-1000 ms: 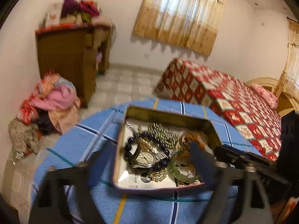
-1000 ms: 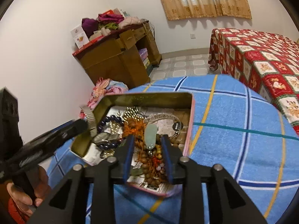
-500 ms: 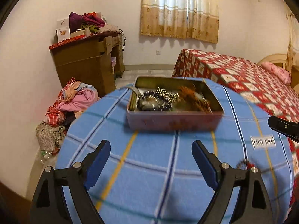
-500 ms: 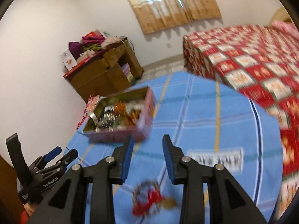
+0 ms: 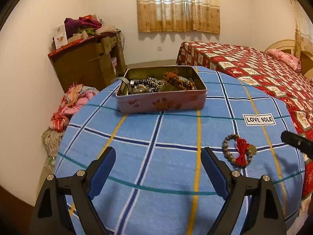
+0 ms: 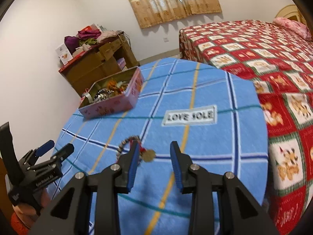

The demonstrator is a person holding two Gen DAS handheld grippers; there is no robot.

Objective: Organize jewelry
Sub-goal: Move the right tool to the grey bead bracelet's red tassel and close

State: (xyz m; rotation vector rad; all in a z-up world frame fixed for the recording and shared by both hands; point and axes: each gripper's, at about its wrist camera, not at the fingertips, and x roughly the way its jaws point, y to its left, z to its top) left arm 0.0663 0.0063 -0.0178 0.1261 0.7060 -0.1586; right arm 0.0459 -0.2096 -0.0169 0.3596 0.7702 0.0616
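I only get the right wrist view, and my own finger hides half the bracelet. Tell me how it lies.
Observer: In the left wrist view, the bracelet is a closed loop of beads lying flat on the blue cloth, with a red tassel across it.
Operator: Report the left gripper.
Observer: The left gripper is wide open, with only bare cloth between its fingers. The bracelet lies off to its right.
Operator: Now the tin.
Observer: The tin holds dark blue beads near its left end.
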